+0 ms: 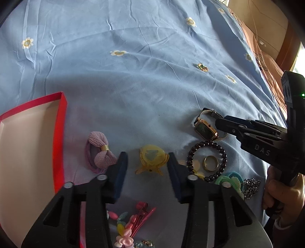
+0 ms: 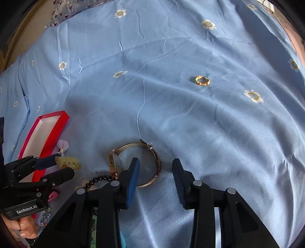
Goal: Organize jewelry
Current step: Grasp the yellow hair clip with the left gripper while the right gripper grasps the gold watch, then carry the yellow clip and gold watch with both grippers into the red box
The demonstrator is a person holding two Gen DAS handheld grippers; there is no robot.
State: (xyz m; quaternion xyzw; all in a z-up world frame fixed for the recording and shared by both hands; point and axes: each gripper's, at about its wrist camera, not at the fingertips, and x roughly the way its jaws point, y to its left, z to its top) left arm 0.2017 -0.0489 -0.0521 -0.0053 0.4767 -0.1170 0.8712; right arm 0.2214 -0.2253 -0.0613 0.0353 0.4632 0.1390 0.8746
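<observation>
My left gripper [image 1: 147, 158] is open, its fingers on either side of a yellow hair claw [image 1: 152, 159] on the blue sheet; the claw also shows in the right wrist view [image 2: 68, 162]. My right gripper [image 2: 156, 166] is open and empty just above a gold watch [image 2: 136, 164], its left finger over the band. In the left wrist view the right gripper [image 1: 219, 122] reaches in beside the watch [image 1: 205, 129]. A red box [image 1: 26, 145] lies open at the left. A dark bead bracelet [image 1: 207, 158] encircles a gold ring [image 1: 210, 162].
A purple bow hair tie [image 1: 100, 154], pink hair clips [image 1: 140, 219], a teal hair tie [image 1: 231, 180] and a silver chain [image 1: 251, 186] lie near the left gripper. A small green and gold ring [image 2: 202, 80] sits farther out on the sheet. A pillow [image 2: 76, 7] lies at the far edge.
</observation>
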